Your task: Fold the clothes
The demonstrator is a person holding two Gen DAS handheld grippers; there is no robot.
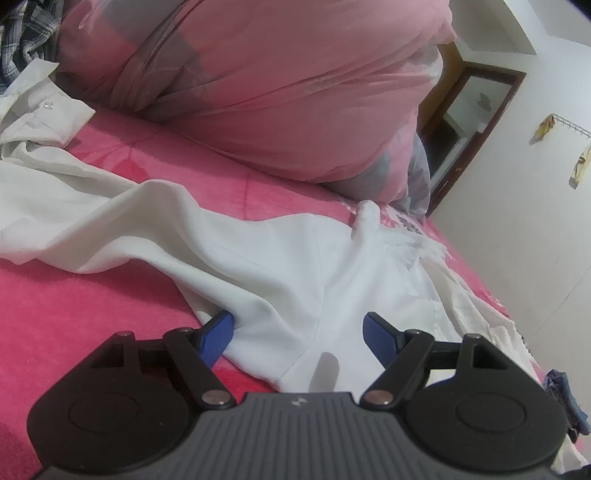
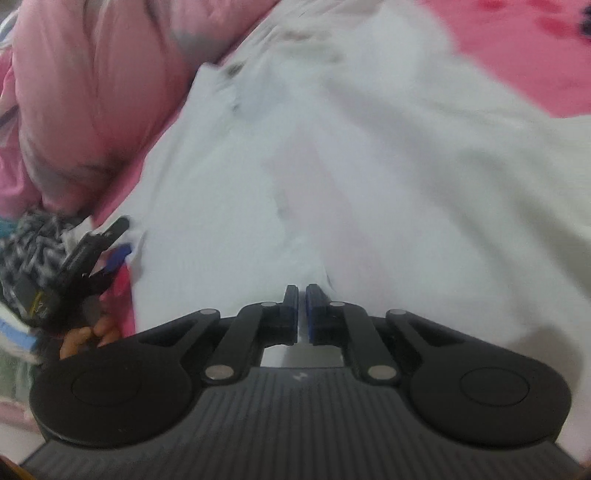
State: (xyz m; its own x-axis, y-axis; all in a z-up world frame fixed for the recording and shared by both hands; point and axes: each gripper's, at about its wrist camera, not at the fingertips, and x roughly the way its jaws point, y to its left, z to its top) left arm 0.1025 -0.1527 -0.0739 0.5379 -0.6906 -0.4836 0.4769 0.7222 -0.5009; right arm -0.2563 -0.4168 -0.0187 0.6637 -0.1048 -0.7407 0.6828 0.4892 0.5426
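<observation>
A white garment (image 1: 295,258) lies spread and creased on the pink bedspread (image 1: 74,302). My left gripper (image 1: 297,330) stands open low over its near corner. The left blue pad (image 1: 218,332) is tucked at the cloth's edge, the right one rests above the cloth, and neither presses on it. In the blurred right wrist view the same garment (image 2: 369,166) fills the frame. My right gripper (image 2: 302,306) is shut on a raised fold of it, with white cloth showing between the pads. The left gripper (image 2: 122,240) appears there at the cloth's left edge, held by a hand (image 2: 92,332).
A big pink bedding bundle (image 1: 277,81) sits behind the garment. A second white shirt (image 1: 40,110) and a plaid shirt (image 1: 26,33) lie at the far left. A wood-framed mirror (image 1: 472,107) leans on the wall at right. Blue cloth (image 1: 569,398) lies at the bed's right edge.
</observation>
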